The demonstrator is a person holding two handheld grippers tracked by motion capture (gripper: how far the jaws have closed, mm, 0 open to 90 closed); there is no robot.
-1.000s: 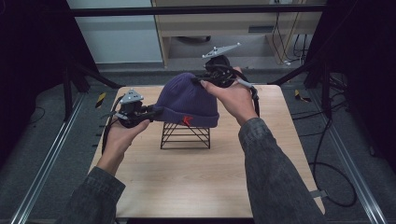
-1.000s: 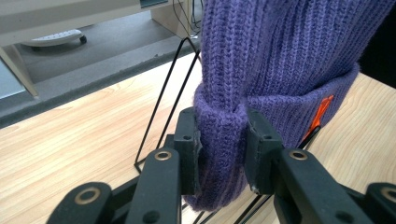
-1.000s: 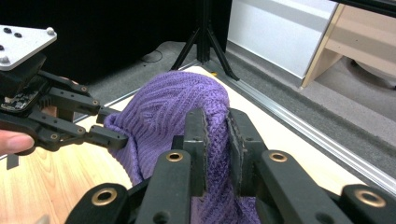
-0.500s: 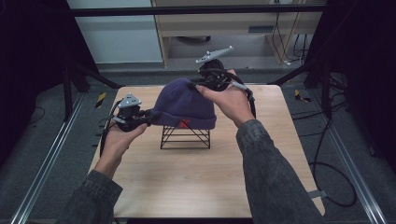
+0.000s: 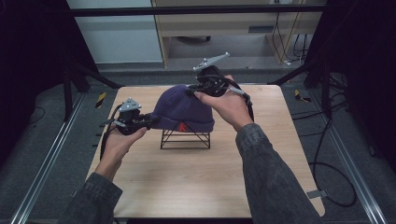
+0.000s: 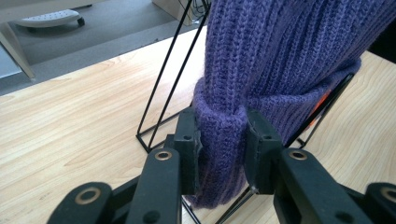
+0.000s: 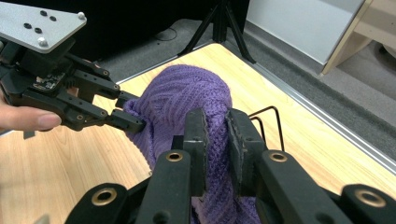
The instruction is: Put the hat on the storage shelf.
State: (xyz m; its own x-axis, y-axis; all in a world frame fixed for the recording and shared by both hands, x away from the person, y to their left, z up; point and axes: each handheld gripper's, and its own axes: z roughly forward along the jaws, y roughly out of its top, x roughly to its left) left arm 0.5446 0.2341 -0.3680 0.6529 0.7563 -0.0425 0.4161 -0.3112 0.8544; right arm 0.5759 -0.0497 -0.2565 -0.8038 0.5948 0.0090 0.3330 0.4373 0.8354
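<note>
Nearest me, the left hand-held gripper (image 5: 148,121) is clamped on the folded brim of the purple knit beanie (image 5: 183,109) (red tag in front), which sits over a black wire stand (image 5: 185,139) on the wooden surface (image 5: 196,182). Farther back, the right hand-held gripper (image 5: 190,88) pinches the beanie's crown.

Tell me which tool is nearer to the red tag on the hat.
Left. The left tool grips the hat's folded brim, level with the red tag and to its left. The right tool pinches the crown, higher and toward the far side.
</note>
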